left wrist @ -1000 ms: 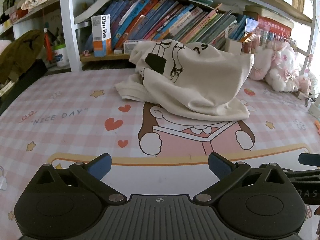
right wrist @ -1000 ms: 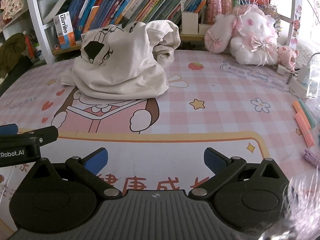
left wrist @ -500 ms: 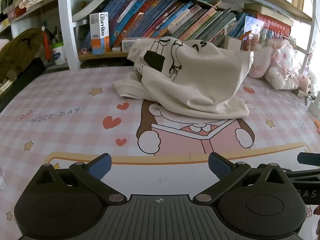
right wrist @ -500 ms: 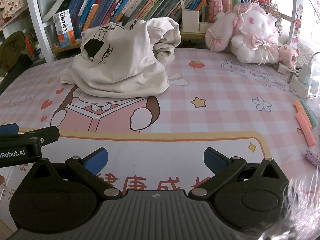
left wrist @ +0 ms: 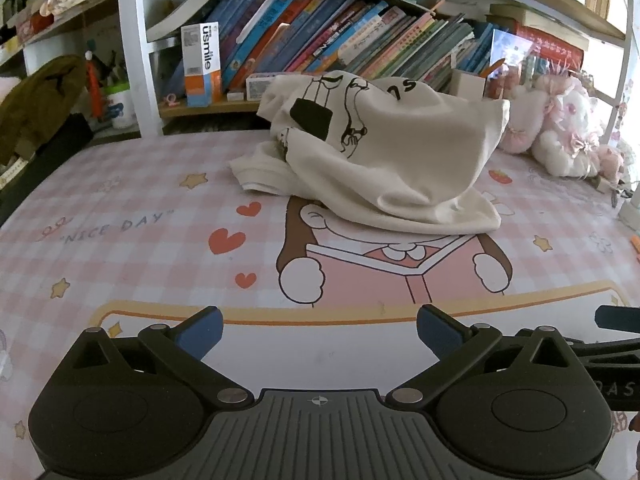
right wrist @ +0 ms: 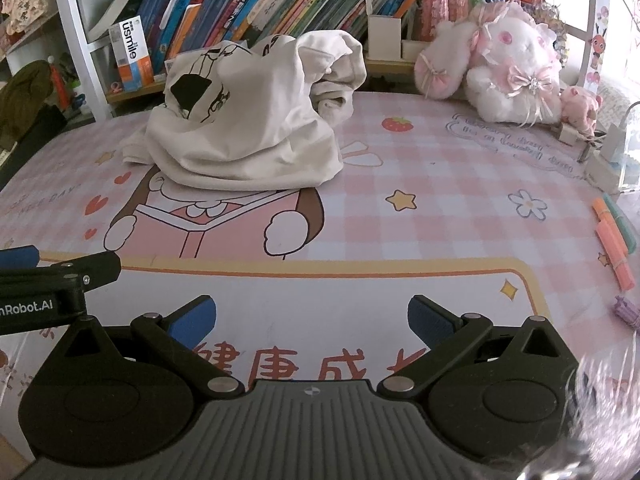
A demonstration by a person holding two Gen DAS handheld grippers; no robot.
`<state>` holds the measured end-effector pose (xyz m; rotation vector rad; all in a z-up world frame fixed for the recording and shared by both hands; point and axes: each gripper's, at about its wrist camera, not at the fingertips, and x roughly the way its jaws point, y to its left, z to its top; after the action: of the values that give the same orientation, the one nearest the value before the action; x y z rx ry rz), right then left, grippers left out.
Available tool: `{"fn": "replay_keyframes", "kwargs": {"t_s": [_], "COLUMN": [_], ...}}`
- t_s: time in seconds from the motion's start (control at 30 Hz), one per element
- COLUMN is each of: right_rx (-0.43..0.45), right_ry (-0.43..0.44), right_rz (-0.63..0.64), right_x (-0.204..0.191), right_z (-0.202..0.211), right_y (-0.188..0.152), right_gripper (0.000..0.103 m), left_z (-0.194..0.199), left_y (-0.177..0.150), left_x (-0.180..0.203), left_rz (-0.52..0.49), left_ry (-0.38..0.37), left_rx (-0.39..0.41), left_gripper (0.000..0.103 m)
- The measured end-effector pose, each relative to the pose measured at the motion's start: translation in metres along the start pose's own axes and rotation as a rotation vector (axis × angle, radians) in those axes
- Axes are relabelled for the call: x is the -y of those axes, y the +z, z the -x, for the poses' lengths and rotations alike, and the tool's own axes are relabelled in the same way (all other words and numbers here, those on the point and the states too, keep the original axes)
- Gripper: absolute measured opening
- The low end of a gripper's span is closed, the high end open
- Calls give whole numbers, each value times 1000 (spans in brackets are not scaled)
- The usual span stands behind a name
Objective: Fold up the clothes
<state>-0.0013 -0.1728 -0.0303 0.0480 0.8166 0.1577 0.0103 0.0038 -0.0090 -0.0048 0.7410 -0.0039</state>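
A cream T-shirt (left wrist: 384, 160) with a black cartoon print lies in a crumpled heap at the far middle of the pink checked table mat (left wrist: 120, 240). In the right wrist view the same T-shirt (right wrist: 248, 124) sits up and to the left. My left gripper (left wrist: 319, 330) is open, well short of the shirt, with nothing between its blue-padded fingers. My right gripper (right wrist: 311, 320) is open too, near the front edge and apart from the shirt. The left gripper's finger (right wrist: 60, 272) shows at the left edge of the right wrist view.
A bookshelf (left wrist: 360, 48) full of books runs behind the shirt. Pink plush toys (right wrist: 500, 64) sit at the back right. Orange and green markers (right wrist: 612, 240) lie at the right edge. A dark bag (left wrist: 36, 108) rests at the far left.
Both views have crept slightly closer to the shirt, which sits a little lower in the frames. Both grippers stay open and hold nothing.
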Motion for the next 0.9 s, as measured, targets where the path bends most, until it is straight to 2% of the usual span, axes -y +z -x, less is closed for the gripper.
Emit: {"fn": "replay_keyframes", "kwargs": {"t_s": [0.4,0.67,0.73,0.9], "right_rx": [15,37,61,71], "right_ry": [54,80,82,137], "right_rz": [44,164,230,421], "right_x": [-6,-12,-15,-20], "right_z": [0,-2,-3,-13], "right_y": [-2,3,7,20], "right_gripper": [103,101,98,74], "left_z": [-4,-6,-7,-4], "left_y": [-2,0,1,4], "left_x": [-5,-6,-5,-3], "left_rz": [9,7,4,-28], "left_ry": [-14,-57,-76,-76], "left_rx": [-15,-22,-31,-2], "left_gripper": [103,103,103,103]}}
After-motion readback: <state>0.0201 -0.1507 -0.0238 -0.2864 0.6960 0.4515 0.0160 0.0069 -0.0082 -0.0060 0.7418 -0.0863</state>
